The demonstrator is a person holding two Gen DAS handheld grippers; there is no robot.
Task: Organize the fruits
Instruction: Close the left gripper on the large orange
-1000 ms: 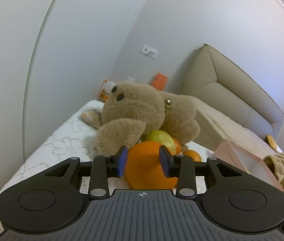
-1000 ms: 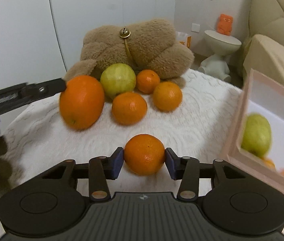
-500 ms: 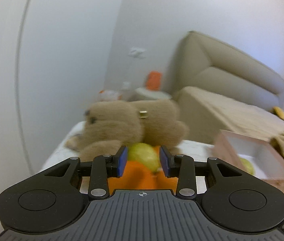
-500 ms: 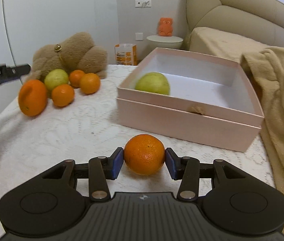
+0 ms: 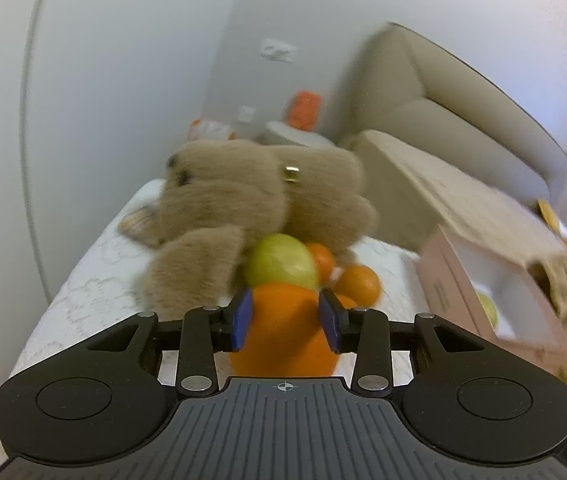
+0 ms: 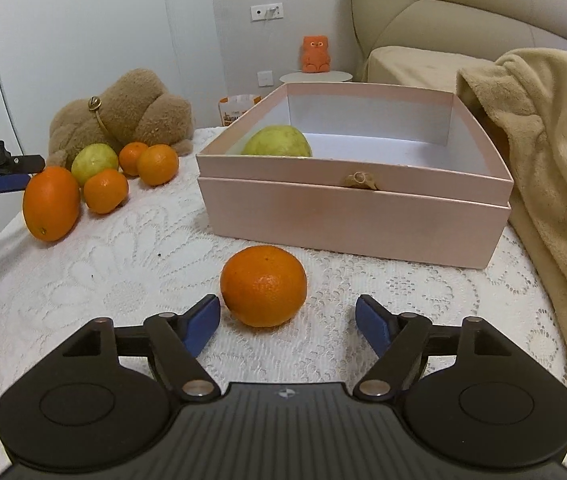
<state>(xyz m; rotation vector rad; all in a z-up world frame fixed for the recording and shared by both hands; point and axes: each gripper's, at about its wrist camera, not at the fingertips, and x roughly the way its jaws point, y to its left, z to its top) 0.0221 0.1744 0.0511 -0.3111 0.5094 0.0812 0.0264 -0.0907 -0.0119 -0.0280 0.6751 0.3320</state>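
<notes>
My right gripper [image 6: 287,308] is opening, its blue pads wide apart. A mandarin [image 6: 263,286] lies free on the lace cloth between and just ahead of them, in front of the pink box [image 6: 355,216], which holds a green fruit [image 6: 277,142]. At the left, a big orange [image 6: 51,204] rests on the cloth beside a green fruit [image 6: 94,163] and three small oranges [image 6: 106,191]. My left gripper [image 5: 284,300] points at that big orange [image 5: 283,332]. Its jaws are narrow and opening, and the orange is wider than the gap and not gripped.
A brown teddy bear [image 6: 123,112] lies behind the fruit pile. A beige blanket [image 6: 543,160] hangs over the table's right edge beside the box. The round table [image 6: 123,280] has a white lace cloth. Behind it are a small side table and a sofa.
My right gripper swung right from the fruit pile to the box front and let go of the mandarin, which now sits on the cloth. The left gripper stays at the big orange.
</notes>
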